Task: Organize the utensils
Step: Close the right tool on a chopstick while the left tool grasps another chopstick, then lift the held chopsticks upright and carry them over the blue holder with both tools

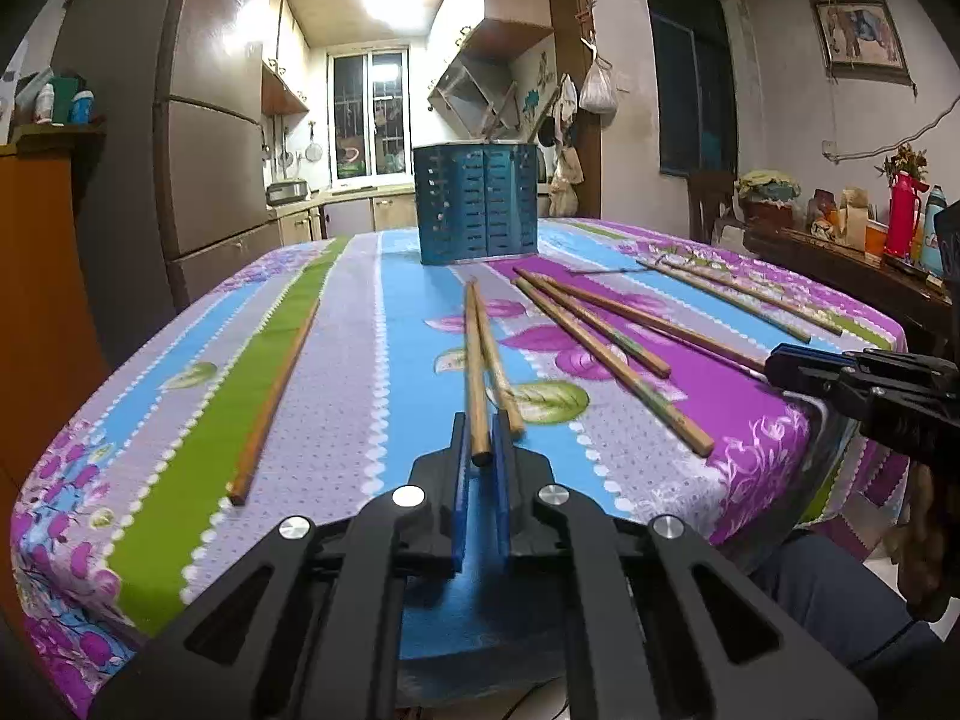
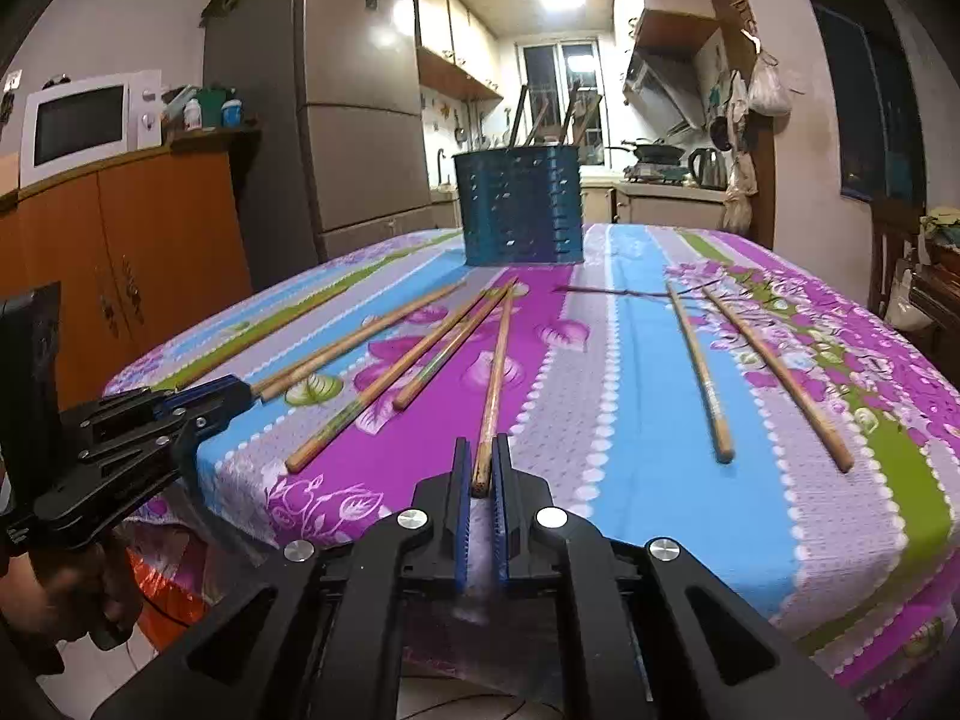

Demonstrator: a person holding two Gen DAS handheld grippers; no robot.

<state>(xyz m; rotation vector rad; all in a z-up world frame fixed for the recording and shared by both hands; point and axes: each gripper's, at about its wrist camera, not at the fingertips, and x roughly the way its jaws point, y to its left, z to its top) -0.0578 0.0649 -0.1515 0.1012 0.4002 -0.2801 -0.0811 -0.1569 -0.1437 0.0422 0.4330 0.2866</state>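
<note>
Left gripper around chopstick; right gripper likewise

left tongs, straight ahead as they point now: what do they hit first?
Probably the blue utensil holder. The left tongs are shut on the near end of a chopstick that runs up the tablecloth toward it. They point slightly downward, so the cloth may come first; depth is unclear.
</note>
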